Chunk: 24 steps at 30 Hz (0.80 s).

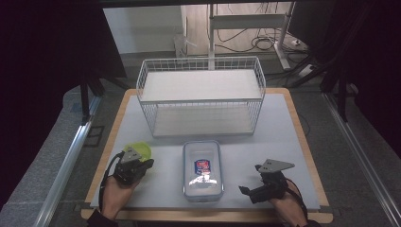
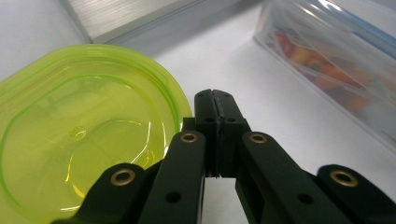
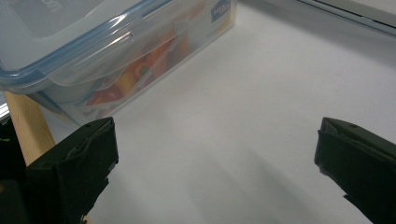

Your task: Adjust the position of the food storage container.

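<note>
Your left claw (image 2: 215,100) is fully closed, the two black jaws pressed flat against each other with nothing between them, and it hangs low over the white tabletop (image 2: 261,93). The green lid (image 2: 79,135), round and translucent, lies directly at the left side of this claw as its own camera sees it; the jaw tips stand just beside its rim, and I cannot tell if they touch it. In the high view the same green lid (image 1: 140,150) shows just beyond your left claw (image 1: 137,163), partly hidden under the grey plate. This is the relation that matters, I think: the lid is flat and low, so a closed claw can only push it, and to take it you would need to open the jaws first and come over the rim from the side. A little farther, to the right of the left claw, is the clear box (image 2: 327,60) with the blue-edged lid and some orange food inside. Its long axis runs away from you, toward the wire basket (image 1: 201,97) at the far part of the tabletop. Your right claw (image 1: 248,189) is wide open and holds nothing; its jaws point at the near long side of the clear box (image 3: 116,51), which lies ahead and to the left of it, near but apart. So the left hand is nearer to the lid and the right hand to the box.
</note>
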Available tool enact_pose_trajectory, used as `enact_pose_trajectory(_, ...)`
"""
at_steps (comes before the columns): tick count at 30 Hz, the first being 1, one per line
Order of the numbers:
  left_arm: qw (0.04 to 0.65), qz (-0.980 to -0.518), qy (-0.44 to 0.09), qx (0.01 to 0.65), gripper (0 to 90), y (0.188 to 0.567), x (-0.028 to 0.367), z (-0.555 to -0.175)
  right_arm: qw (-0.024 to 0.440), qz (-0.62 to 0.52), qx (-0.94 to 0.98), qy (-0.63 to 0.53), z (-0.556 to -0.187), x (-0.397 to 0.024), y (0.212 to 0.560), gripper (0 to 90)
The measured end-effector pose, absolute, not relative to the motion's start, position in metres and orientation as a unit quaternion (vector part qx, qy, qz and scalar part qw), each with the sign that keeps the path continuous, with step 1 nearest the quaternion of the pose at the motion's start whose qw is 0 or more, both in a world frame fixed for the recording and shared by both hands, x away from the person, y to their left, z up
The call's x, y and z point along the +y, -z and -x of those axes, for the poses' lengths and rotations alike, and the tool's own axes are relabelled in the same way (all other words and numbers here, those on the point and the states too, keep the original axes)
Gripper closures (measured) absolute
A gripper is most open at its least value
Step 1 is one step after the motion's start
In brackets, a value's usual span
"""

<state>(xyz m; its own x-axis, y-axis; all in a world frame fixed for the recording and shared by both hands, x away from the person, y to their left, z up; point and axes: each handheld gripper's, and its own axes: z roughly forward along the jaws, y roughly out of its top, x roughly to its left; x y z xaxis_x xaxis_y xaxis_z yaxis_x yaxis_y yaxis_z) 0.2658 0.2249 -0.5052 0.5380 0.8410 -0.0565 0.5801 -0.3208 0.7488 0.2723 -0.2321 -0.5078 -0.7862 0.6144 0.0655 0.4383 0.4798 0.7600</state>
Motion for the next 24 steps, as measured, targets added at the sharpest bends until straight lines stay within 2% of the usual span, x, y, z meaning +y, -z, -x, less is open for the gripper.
enact_pose_trajectory(10, 0.398, -0.793, -0.168, 0.430, 90.0, 0.498, 0.215, -0.254, 0.113, -0.316, 0.845, -0.415, -0.272, -0.233, 0.507, 0.0)
enact_pose_trajectory(18, 0.412, -0.825, -0.119, 0.368, 89.7, 0.506, 0.177, -0.241, 0.132, -0.320, 0.840, -0.418, -0.271, -0.230, 0.505, 0.0)
enact_pose_trajectory(24, 0.413, -0.840, -0.077, 0.344, 89.8, 0.515, 0.158, -0.235, 0.113, -0.312, 0.854, -0.400, -0.267, -0.225, 0.504, 0.0)
